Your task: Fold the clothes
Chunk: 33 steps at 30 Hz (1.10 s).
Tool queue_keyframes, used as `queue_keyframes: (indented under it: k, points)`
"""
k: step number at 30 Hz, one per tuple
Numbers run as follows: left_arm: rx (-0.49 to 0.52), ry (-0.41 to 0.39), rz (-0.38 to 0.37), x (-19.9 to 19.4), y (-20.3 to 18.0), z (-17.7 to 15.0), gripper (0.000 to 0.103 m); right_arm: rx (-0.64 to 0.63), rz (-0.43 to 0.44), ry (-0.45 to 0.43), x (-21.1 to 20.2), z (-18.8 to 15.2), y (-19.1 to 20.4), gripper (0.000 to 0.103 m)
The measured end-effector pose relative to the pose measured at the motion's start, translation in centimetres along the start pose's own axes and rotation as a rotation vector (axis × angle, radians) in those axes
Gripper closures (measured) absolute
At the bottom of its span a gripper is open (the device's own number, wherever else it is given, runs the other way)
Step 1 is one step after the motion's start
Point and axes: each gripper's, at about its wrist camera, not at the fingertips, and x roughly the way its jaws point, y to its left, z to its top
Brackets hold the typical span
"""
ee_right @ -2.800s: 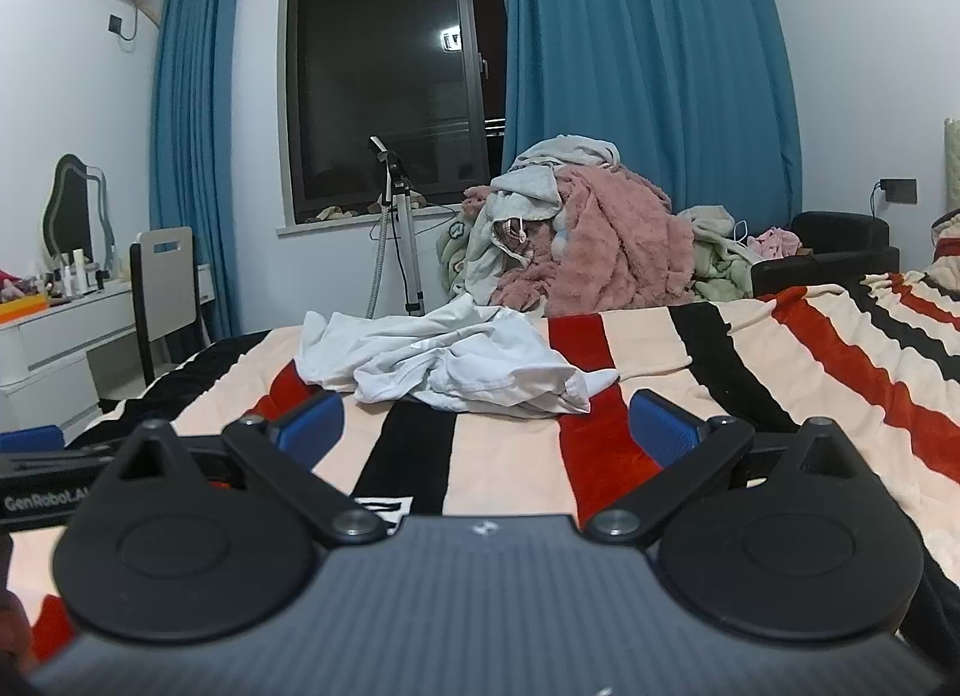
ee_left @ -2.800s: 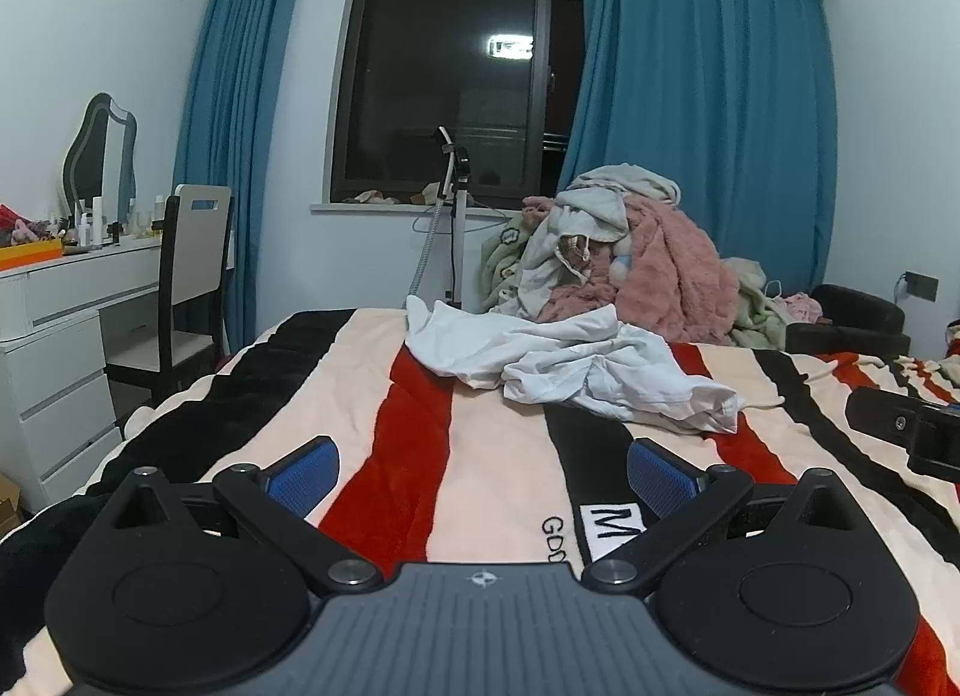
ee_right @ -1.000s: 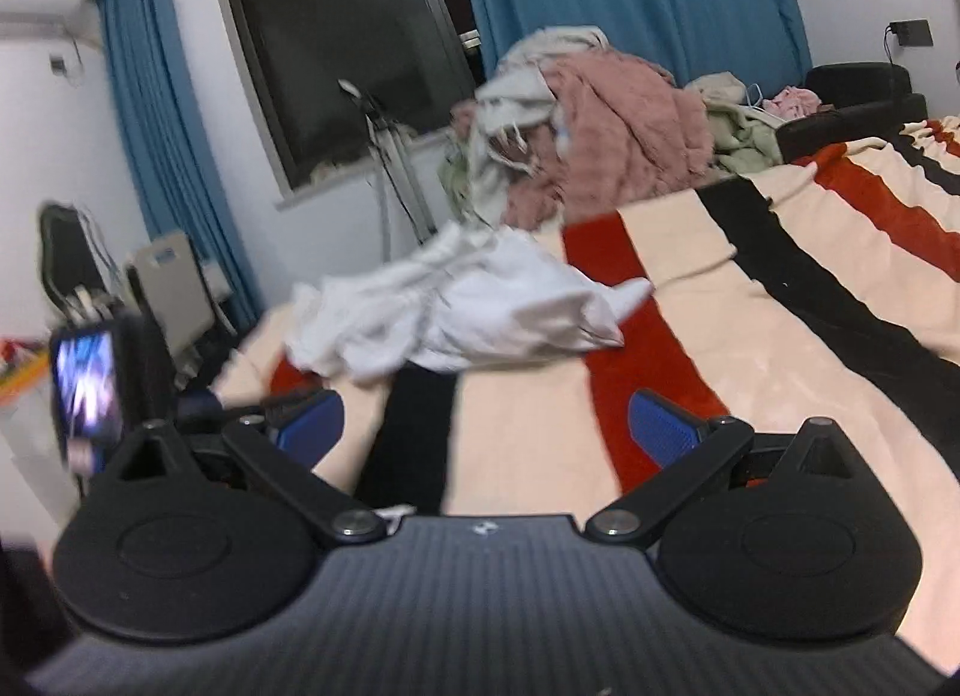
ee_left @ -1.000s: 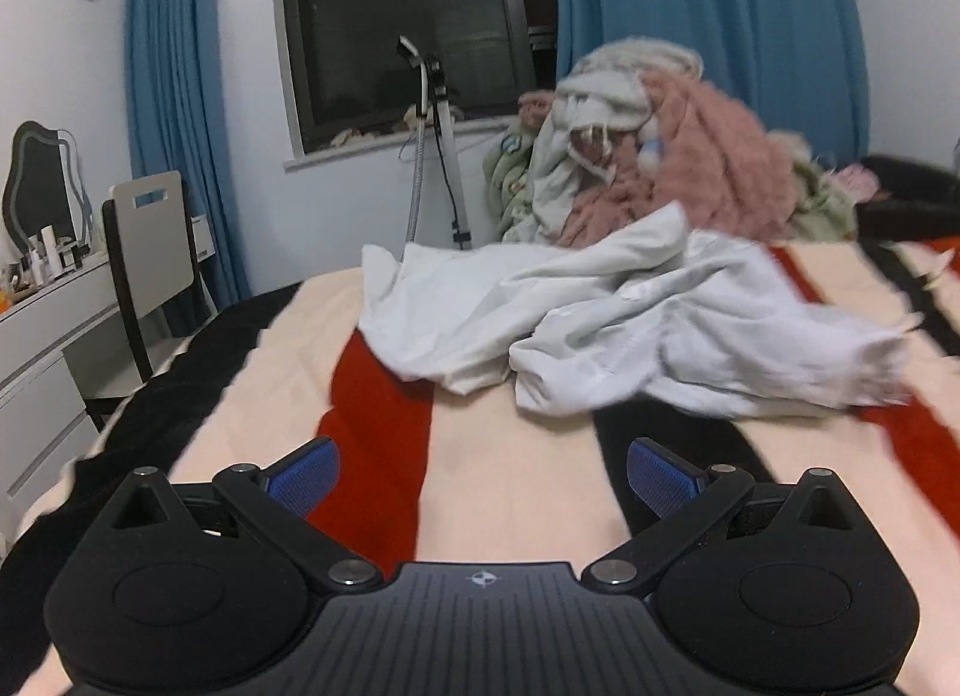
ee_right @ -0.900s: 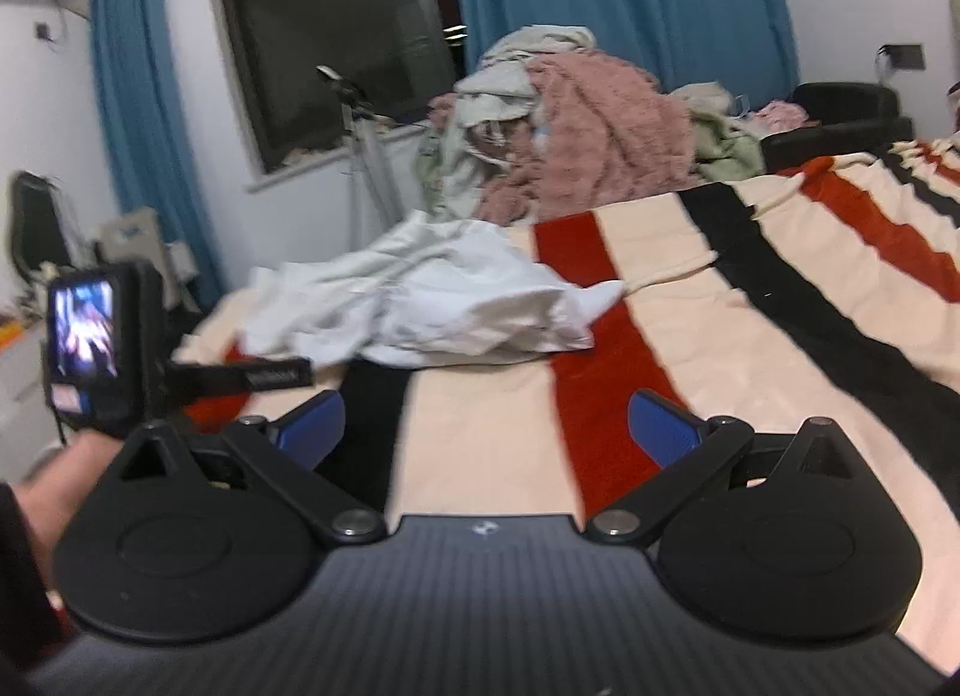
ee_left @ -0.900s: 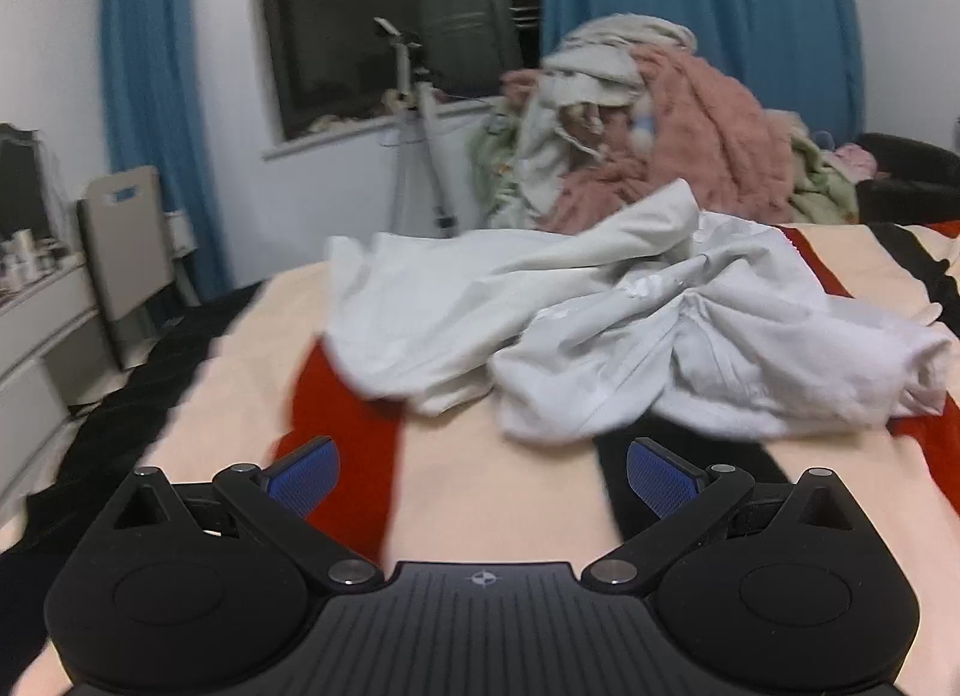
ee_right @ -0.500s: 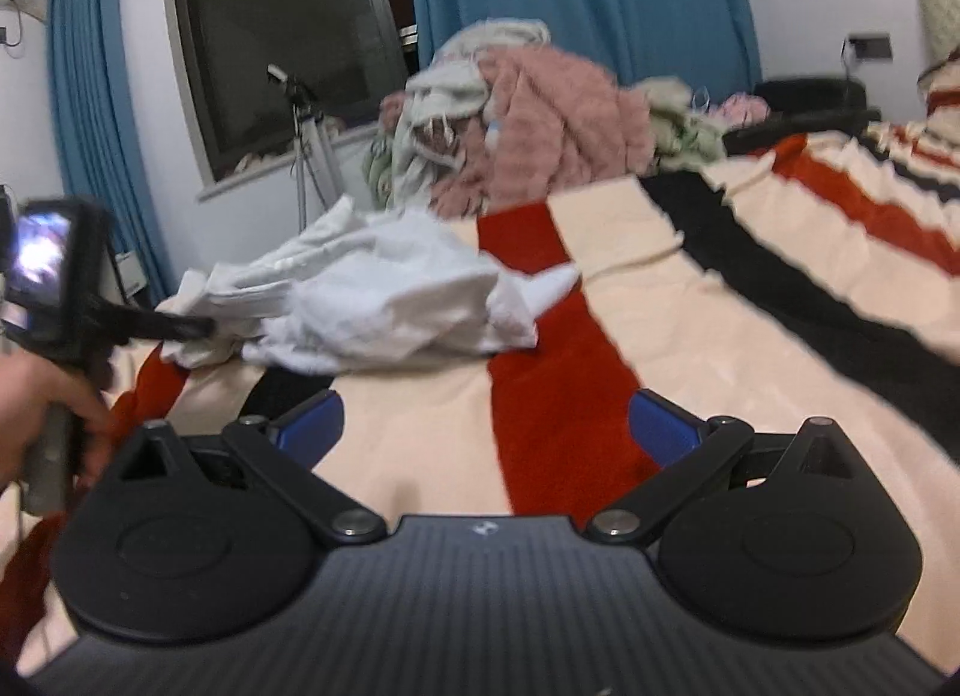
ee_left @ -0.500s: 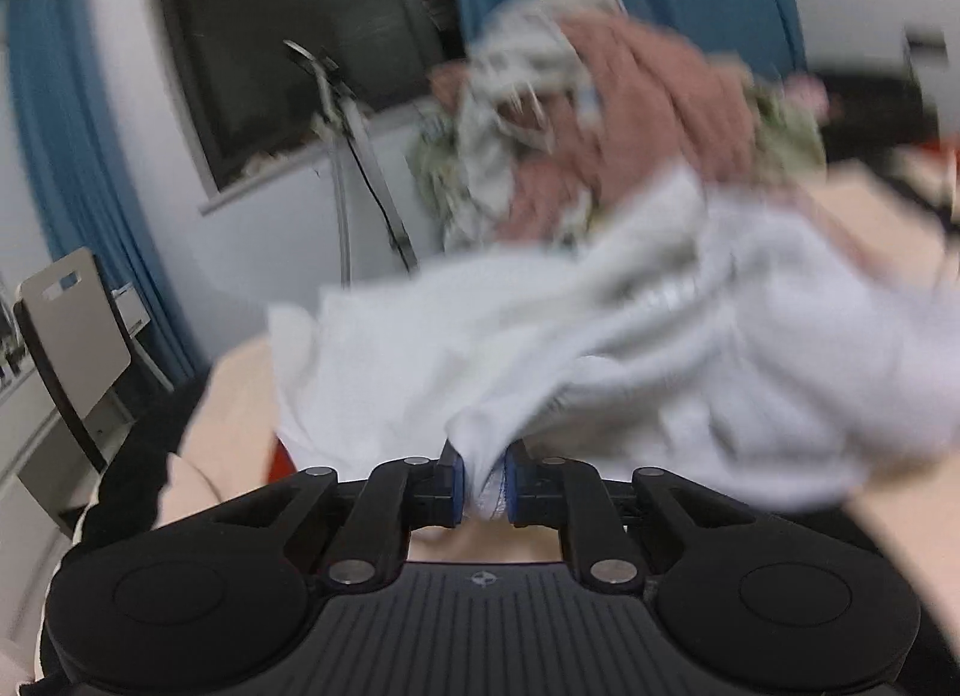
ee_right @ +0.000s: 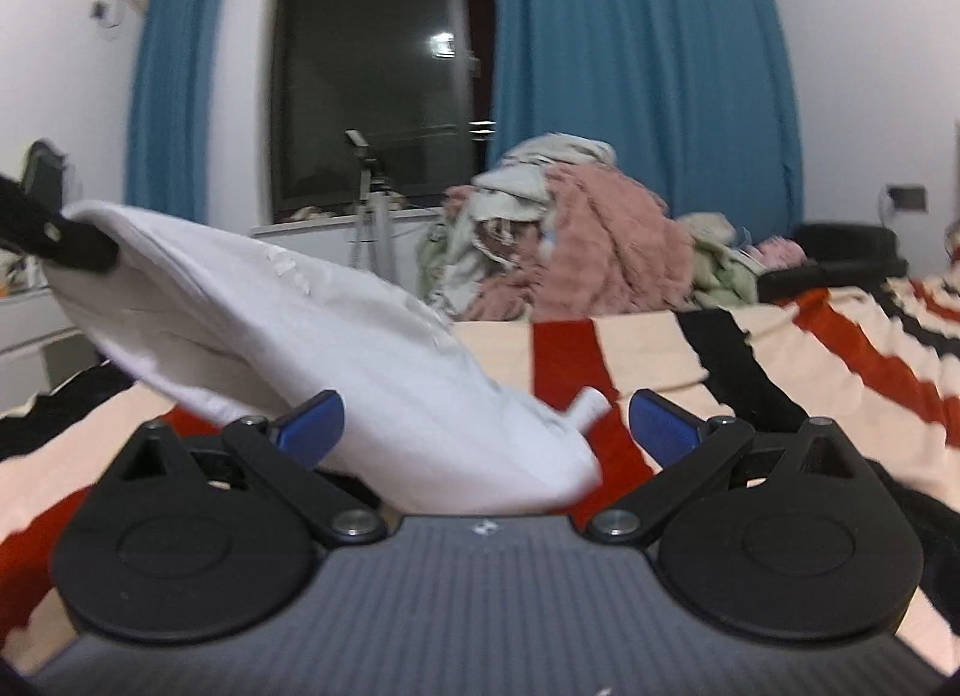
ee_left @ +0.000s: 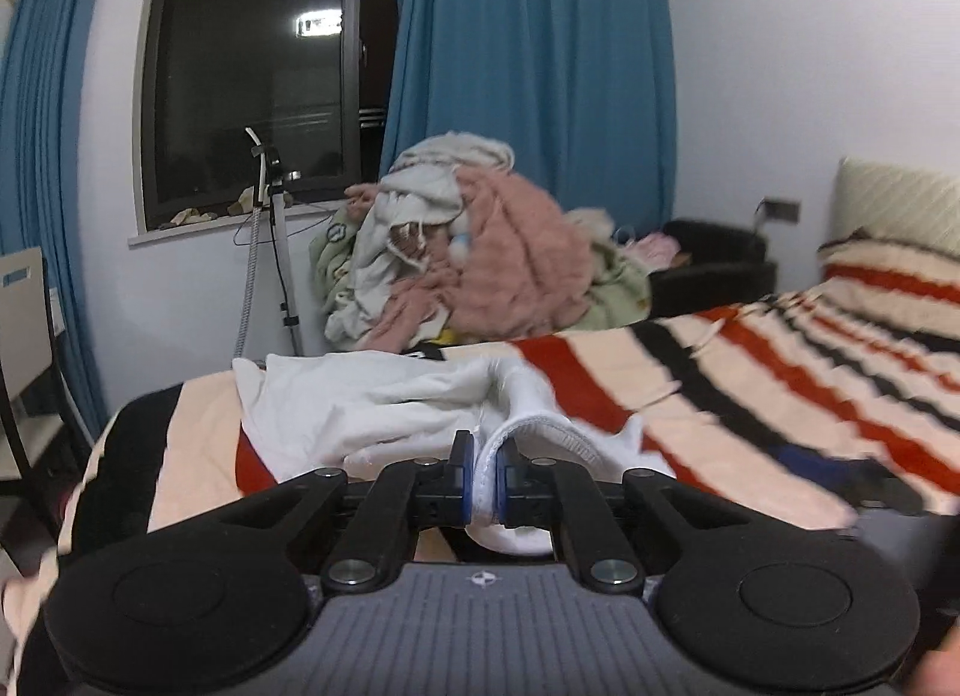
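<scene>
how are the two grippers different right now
The left gripper has just been closing and now pinches a fold of the white garment; the right gripper stands wide open. The left one lifts the cloth, while the right grips nothing, the cloth merely draping between its fingers. Both have blue pads.

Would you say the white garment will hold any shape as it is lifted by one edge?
Probably not. Pinched in the left gripper, the white garment sags in a limp sling toward the bed. It looks light and thin, so it will likely drape and swing.
</scene>
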Motion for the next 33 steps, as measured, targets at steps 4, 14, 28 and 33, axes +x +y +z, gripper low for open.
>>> queue_keyframes:
  k: [4,14,28,33]
  points:
    - [-0.099,-0.028,-0.040,-7.1,0.2,-2.1,0.096,-0.042,0.060,0.066,-2.6,0.5,1.5,0.000]
    - [-0.381,-0.030,-0.077,-13.1,6.1,-7.3,0.096,-0.205,0.311,0.311,-5.4,-0.5,6.9,0.004]
    - [-0.485,0.128,-0.069,-6.9,7.3,-9.3,0.095,-0.030,0.083,0.249,-0.4,1.2,1.9,0.087]
    - [-0.464,0.196,-0.080,-1.8,6.0,-10.6,0.094,0.106,0.038,0.346,4.5,-0.2,-1.4,0.073]
